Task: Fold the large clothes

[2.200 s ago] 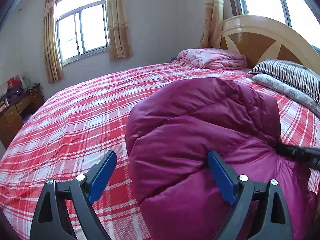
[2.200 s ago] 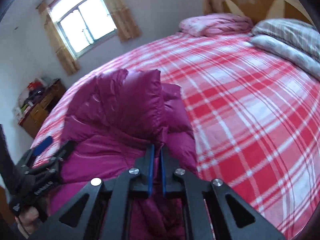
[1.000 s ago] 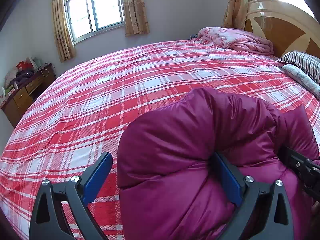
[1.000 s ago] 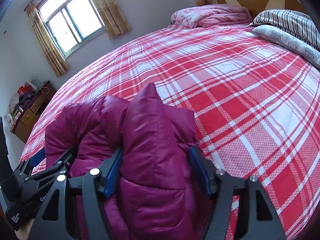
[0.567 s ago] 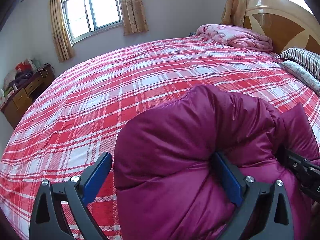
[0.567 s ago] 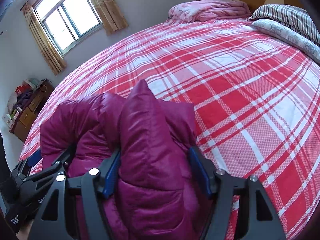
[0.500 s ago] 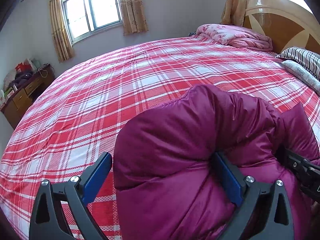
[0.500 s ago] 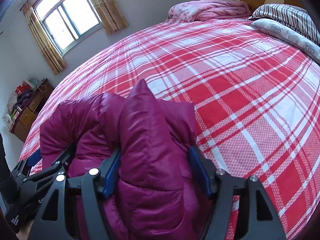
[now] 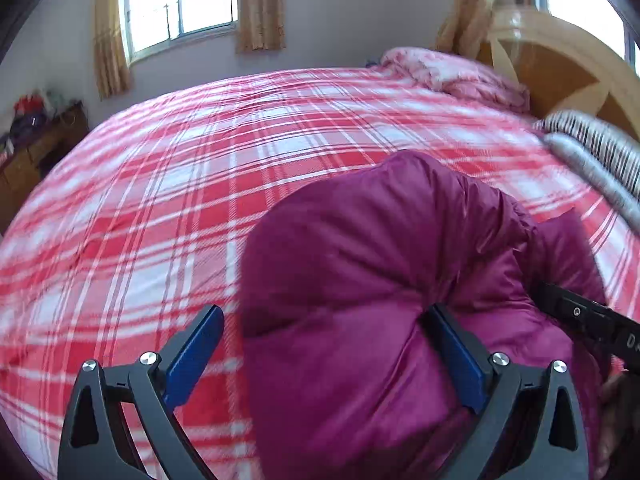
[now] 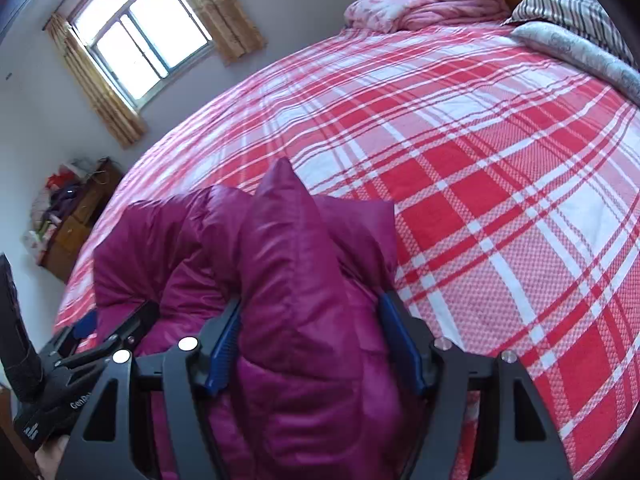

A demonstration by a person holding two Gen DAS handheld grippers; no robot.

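A puffy magenta down jacket lies bunched on the red plaid bed. My left gripper is open wide. Its right blue pad rests against a fold of the jacket, and its left pad hangs free over the bedspread. In the right wrist view the right gripper straddles a thick upright fold of the jacket. Both pads press into the fold's sides while the jaws are opening slightly. The left gripper shows at the lower left of that view, and the right gripper's black body at the left view's right edge.
The plaid bedspread stretches wide beyond the jacket. A folded pink quilt and striped pillows lie by the wooden headboard. A cluttered wooden cabinet stands by the wall under the curtained window.
The left gripper has slid a little sideways and its view is now blurred. The right gripper stays around the jacket fold with its pads a touch wider apart.
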